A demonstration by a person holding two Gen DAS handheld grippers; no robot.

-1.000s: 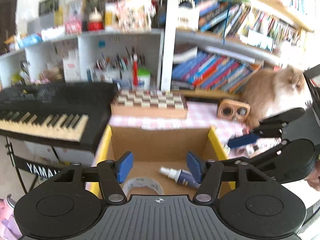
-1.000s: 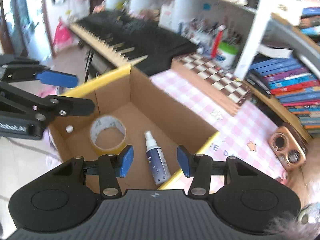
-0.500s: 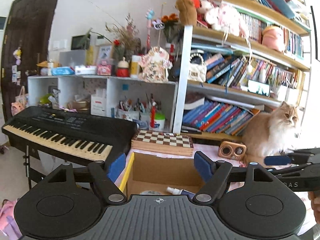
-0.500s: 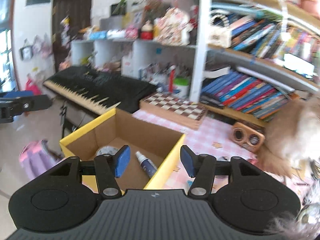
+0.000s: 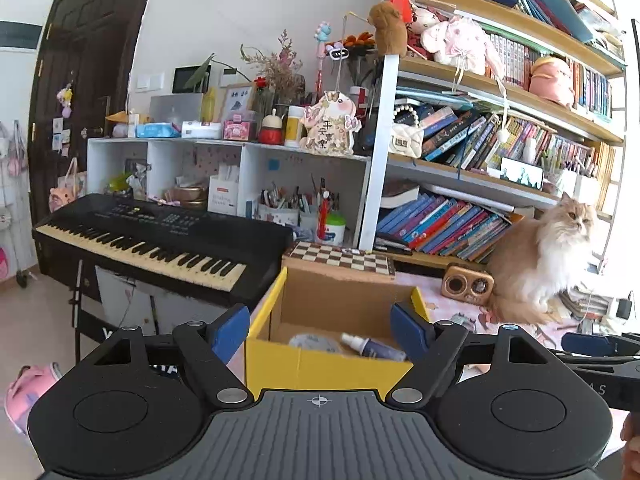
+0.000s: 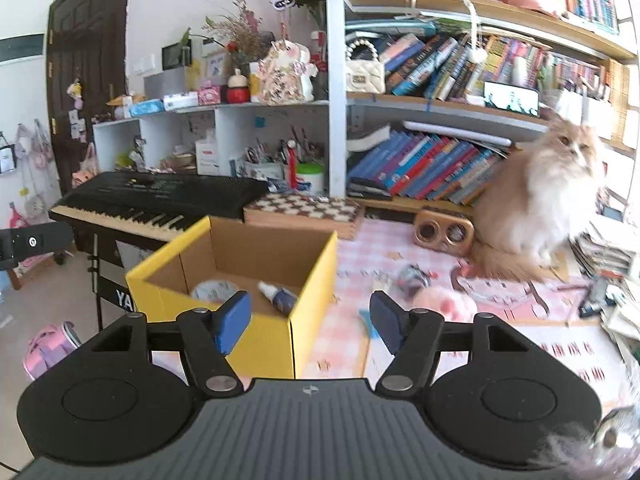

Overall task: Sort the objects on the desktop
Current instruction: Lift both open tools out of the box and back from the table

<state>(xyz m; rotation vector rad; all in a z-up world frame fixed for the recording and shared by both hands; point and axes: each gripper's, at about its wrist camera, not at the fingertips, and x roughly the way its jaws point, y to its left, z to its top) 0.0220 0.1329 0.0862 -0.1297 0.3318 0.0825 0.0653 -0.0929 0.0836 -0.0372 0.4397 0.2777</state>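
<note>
Yellow cardboard box (image 6: 276, 332) on pink checked surface (image 6: 352, 256): holds tape roll (image 6: 212, 290) and spray bottle (image 6: 278, 296). My left gripper (image 5: 320, 326) and right gripper (image 6: 310, 316): fingers spread, just been opening, nothing between. Cat (image 6: 536, 200), speaker (image 6: 442, 233), chessboard (image 6: 304, 210) behind; keyboard (image 5: 160, 240) beside box.

Left tongs (image 5: 320, 326) wide apart and empty, right tongs (image 6: 308, 318) just opening, empty

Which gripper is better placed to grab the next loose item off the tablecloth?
Right. The right gripper is open and empty, facing the pink plush; the left gripper faces the yellow box.
</note>
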